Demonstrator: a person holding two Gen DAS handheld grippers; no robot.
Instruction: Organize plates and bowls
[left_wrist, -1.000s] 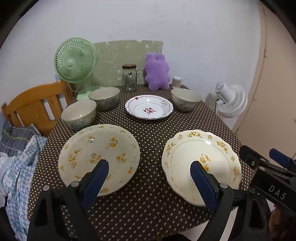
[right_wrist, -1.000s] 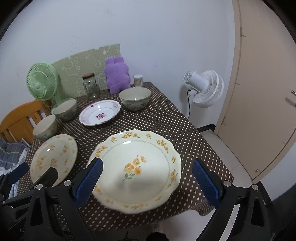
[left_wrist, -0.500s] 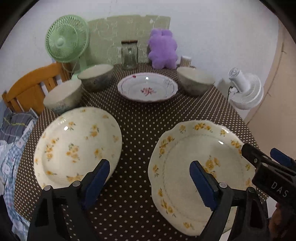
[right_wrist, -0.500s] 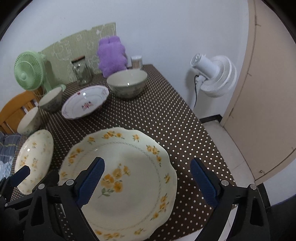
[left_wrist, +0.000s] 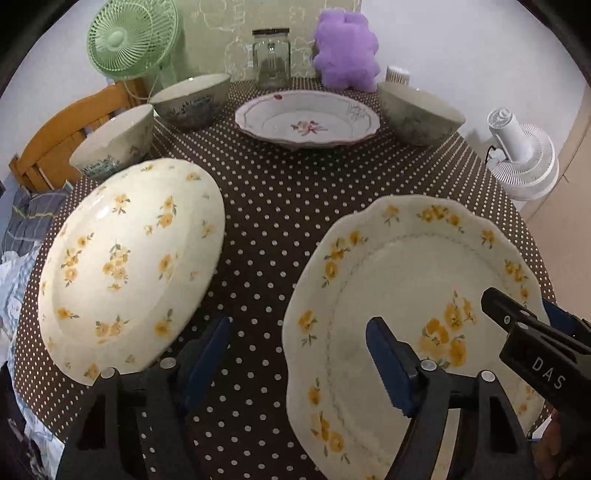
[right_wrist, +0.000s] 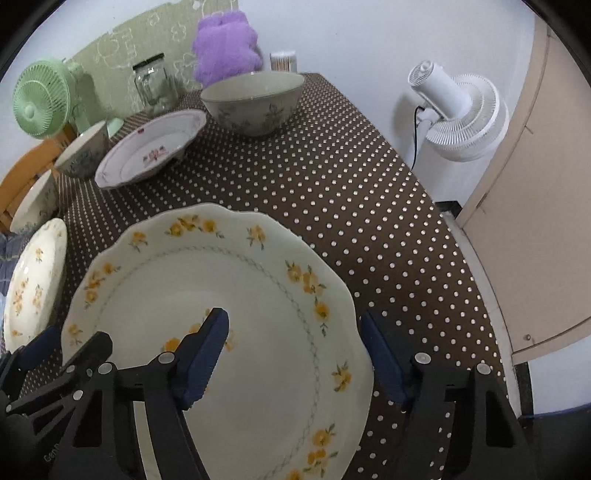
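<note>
Both grippers have come down toward the near end of the table, and the dishes fill more of each view than a second ago. The left gripper (left_wrist: 297, 354) now hangs low over the cloth between the two yellow-flowered plates, its jaws narrowed and empty. The right gripper (right_wrist: 293, 350) has closed in likewise; its jaws now straddle the right rim of the scalloped plate (right_wrist: 258, 295) without pressing it.

A table (left_wrist: 280, 206) under a brown dotted cloth carried two yellow-flowered plates (left_wrist: 129, 262) (right_wrist: 236, 332), a pink-flowered dish (left_wrist: 306, 122), three bowls (left_wrist: 192, 98), a glass jar (left_wrist: 270, 57), a purple plush toy (left_wrist: 345, 55), and perhaps a green fan (left_wrist: 129, 37).
</note>
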